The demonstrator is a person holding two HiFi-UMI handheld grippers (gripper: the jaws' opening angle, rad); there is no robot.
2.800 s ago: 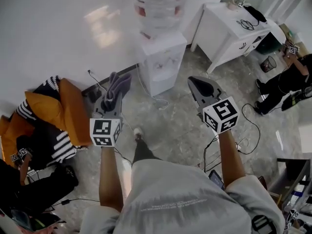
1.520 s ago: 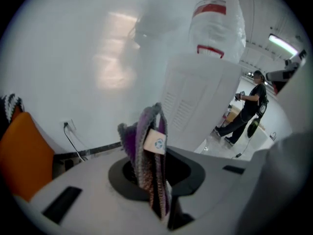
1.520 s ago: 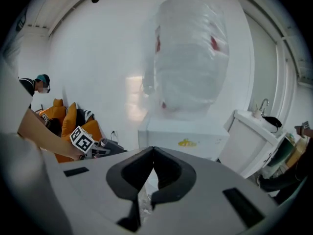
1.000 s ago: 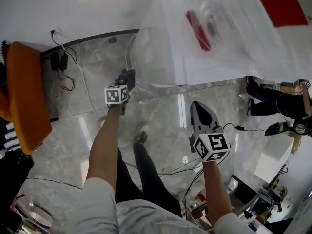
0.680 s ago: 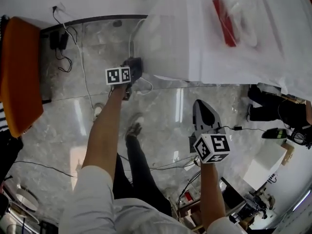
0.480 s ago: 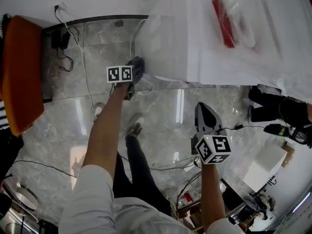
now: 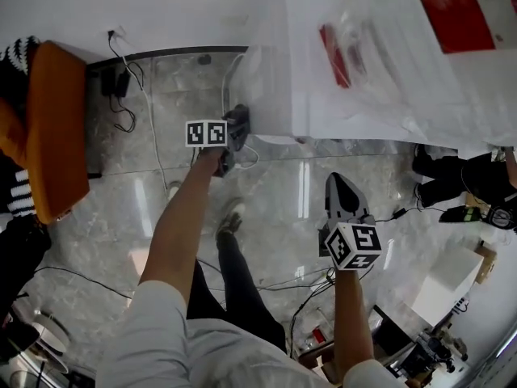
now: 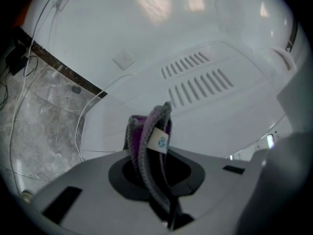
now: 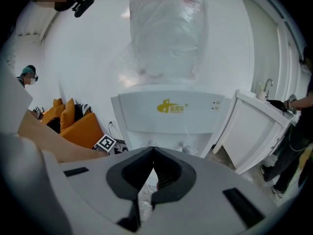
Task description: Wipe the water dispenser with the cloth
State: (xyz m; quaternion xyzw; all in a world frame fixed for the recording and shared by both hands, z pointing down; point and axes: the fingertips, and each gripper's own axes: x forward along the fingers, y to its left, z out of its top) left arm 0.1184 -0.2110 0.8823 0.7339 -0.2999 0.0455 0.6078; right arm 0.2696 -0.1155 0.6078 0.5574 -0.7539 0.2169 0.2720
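Left gripper (image 7: 233,129) is pinching the soft, floppy cloth (image 8: 145,133) by its fold, near the water dispenser (image 8: 210,111); right gripper (image 7: 342,194) is hanging empty, jaws pressed together.

left arm (image 7: 182,221): bare, stretched well forward | left gripper (image 7: 239,123): grey, marker cube on top, jaws clamped on a folded grey-and-purple cloth (image 8: 145,131) | right arm (image 7: 352,318): bare, held nearer the body | right gripper (image 7: 338,184): grey, marker cube at the wrist, pointing forward, jaws together at the tips
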